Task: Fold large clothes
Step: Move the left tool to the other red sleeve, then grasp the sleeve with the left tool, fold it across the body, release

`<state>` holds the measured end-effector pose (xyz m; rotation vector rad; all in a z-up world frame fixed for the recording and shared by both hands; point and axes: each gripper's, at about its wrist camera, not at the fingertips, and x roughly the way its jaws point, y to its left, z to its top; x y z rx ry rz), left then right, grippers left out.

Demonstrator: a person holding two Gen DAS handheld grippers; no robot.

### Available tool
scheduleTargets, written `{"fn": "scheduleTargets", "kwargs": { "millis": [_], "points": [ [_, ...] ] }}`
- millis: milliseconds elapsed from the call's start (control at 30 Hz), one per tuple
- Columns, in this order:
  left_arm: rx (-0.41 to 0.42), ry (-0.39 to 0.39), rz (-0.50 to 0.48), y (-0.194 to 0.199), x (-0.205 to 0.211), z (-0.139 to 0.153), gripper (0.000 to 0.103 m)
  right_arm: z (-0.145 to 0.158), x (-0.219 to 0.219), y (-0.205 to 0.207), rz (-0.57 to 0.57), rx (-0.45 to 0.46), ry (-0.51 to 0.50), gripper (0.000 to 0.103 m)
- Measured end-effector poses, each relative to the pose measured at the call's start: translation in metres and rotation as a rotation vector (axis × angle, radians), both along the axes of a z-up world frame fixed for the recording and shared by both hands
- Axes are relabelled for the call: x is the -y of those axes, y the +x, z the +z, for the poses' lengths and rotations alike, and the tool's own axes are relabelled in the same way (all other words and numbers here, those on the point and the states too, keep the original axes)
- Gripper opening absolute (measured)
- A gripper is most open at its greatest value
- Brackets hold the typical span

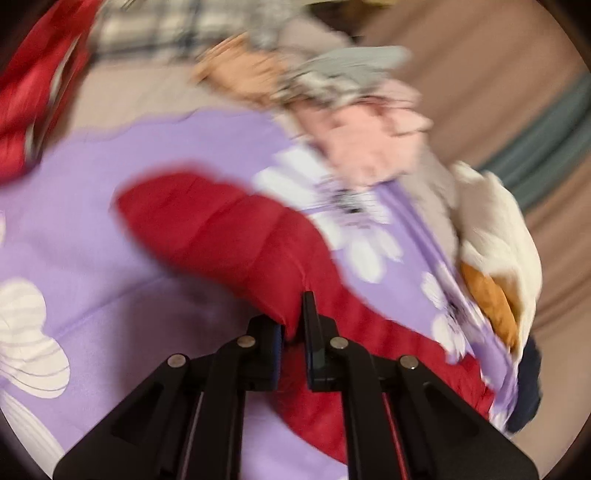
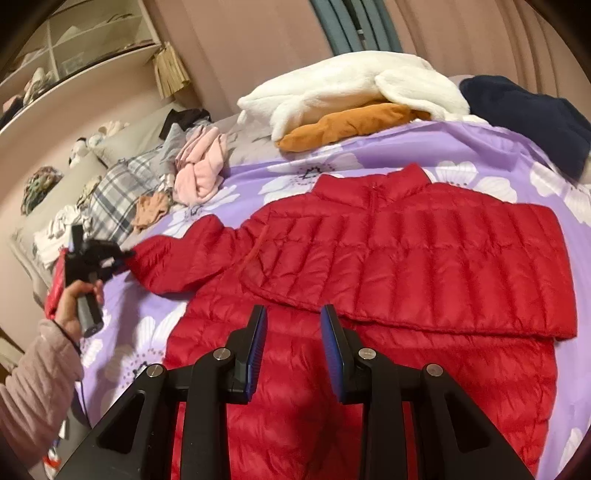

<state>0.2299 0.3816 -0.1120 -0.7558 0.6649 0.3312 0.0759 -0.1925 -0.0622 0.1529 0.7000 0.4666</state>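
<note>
A red quilted puffer jacket [image 2: 406, 251] lies flat on a purple flowered bed cover [image 2: 461, 147], collar at the far side, its right sleeve folded over the body. My left gripper [image 1: 293, 325] is shut on the cuff of the left sleeve [image 1: 221, 225], which stretches out over the cover; the view is blurred. In the right wrist view the left gripper [image 2: 125, 254] shows at the sleeve's end [image 2: 166, 258]. My right gripper [image 2: 293, 317] is open and empty above the jacket's lower body.
White and orange garments [image 2: 351, 99] and a navy one [image 2: 528, 110] are piled at the bed's far edge. Pink [image 2: 199, 170], plaid [image 2: 118, 195] and other clothes lie at the left. Shelves [image 2: 85, 40] and curtains [image 2: 480, 33] stand behind.
</note>
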Motion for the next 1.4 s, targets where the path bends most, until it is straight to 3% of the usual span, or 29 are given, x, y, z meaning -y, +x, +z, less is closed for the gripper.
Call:
{"fn": "scheduleTargets", "kwargs": {
  "millis": [167,367,567,733,833,900,967,1033,1067,1167,1400],
  "points": [
    [0.086,0.174,-0.136,0.004,0.066,0.055,0.009,0.002,0.012,-0.01,-0.017,0.005,0.03,0.031],
    [0.155,0.334,-0.313,0.006,0.156,0.1,0.009,0.004,0.036,-0.022,-0.055,0.013,0.075,0.031],
    [0.172,0.535,-0.581,0.001,0.276,0.108,0.009,0.0,0.075,-0.032,-0.132,0.0,0.141,0.031],
    [0.113,0.561,-0.761,0.007,0.347,0.073,0.013,-0.008,0.108,-0.038,-0.209,-0.031,0.192,0.031],
    [0.076,0.508,-0.864,0.013,0.373,0.053,0.014,-0.012,0.123,-0.041,-0.244,-0.037,0.203,0.04],
    [0.051,0.514,-0.92,0.015,0.392,0.042,0.014,-0.015,0.131,-0.041,-0.267,-0.041,0.215,0.043],
    [0.039,0.51,-1.02,0.015,0.41,0.031,0.025,-0.018,0.141,-0.041,-0.291,-0.054,0.243,0.044],
    [0.028,0.582,-1.077,0.008,0.428,0.023,0.053,-0.021,0.149,-0.041,-0.314,-0.065,0.273,0.044],
    [0.036,0.618,-1.097,0.003,0.435,0.022,0.055,-0.022,0.153,-0.04,-0.328,-0.07,0.294,0.044],
    [0.054,0.62,-1.138,-0.004,0.437,0.021,0.057,-0.026,0.162,-0.037,-0.354,-0.084,0.331,0.044],
    [0.058,0.582,-1.091,-0.026,0.401,0.025,0.065,-0.029,0.166,-0.03,-0.345,-0.116,0.378,0.045]
  ]
}}
